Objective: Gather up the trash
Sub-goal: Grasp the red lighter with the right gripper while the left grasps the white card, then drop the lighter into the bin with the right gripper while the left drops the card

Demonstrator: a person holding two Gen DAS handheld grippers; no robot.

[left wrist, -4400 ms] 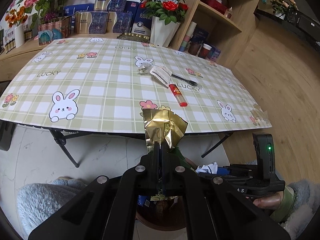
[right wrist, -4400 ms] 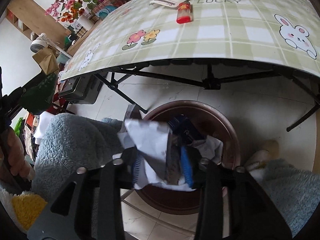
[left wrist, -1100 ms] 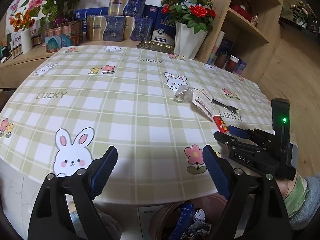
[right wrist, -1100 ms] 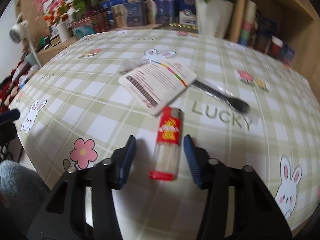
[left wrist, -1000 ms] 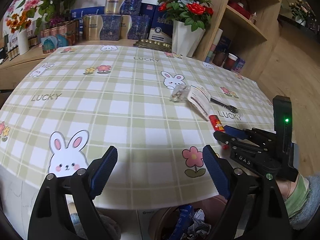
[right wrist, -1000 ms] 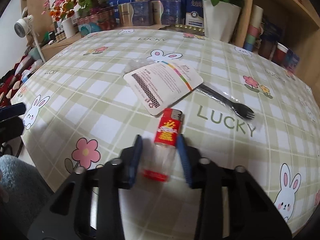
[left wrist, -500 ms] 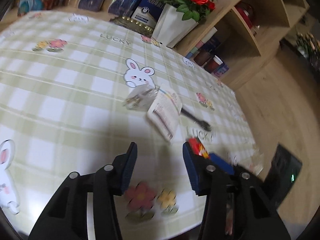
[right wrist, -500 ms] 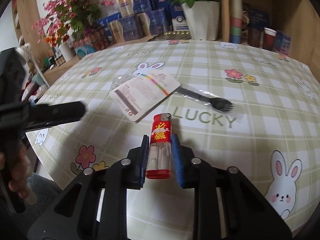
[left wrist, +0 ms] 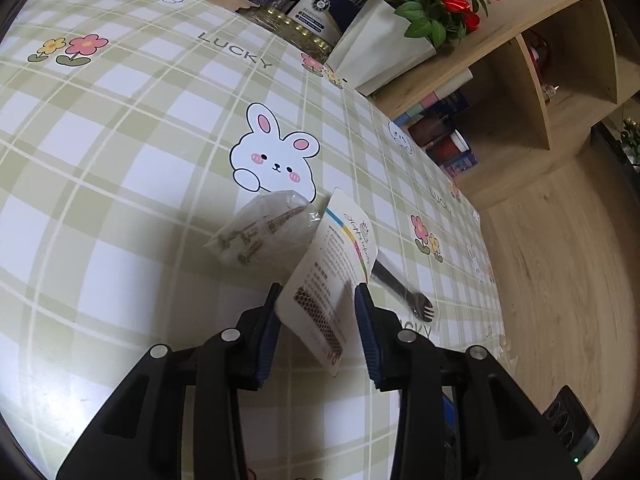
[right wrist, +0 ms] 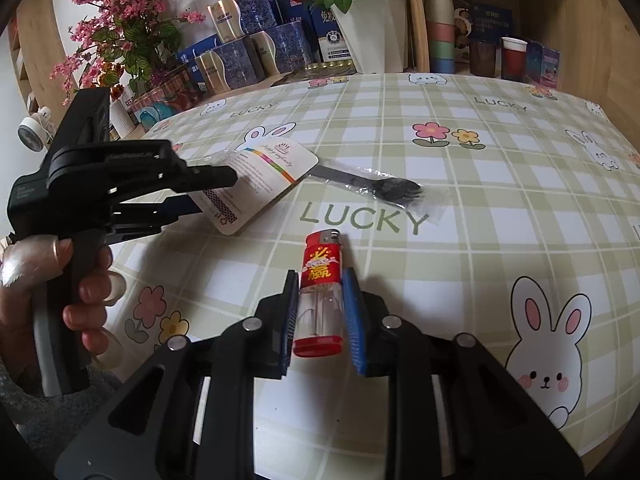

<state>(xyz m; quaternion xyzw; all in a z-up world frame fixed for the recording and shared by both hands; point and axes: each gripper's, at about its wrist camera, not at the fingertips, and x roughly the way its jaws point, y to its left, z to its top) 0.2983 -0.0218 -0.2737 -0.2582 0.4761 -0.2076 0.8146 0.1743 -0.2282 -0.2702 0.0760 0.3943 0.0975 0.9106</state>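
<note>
A red and clear lighter (right wrist: 322,268) lies on the checked tablecloth (right wrist: 480,208), and my right gripper (right wrist: 320,276) is shut on its clear lower half. A white printed card (left wrist: 336,264) sits between the fingers of my left gripper (left wrist: 318,292). Those jaws are closing, with the pads at the card's edges but not clamped on it. From the right wrist view, the left gripper (right wrist: 216,192) reaches in from the left, one finger over the card (right wrist: 264,172). A clear bag of screws (left wrist: 264,228) and a wrapped black fork (right wrist: 372,188) lie beside the card.
A white vase of red roses (left wrist: 380,48), dark boxes (right wrist: 240,56) and pink flowers (right wrist: 116,40) line the table's far edge. Wooden shelves with cups (right wrist: 440,32) stand behind. A person's hand (right wrist: 80,288) grips the left gripper's handle.
My left gripper has travelled from the table's near edge to the card, rolled, and its jaws have narrowed around it. My right gripper has shut on the lighter.
</note>
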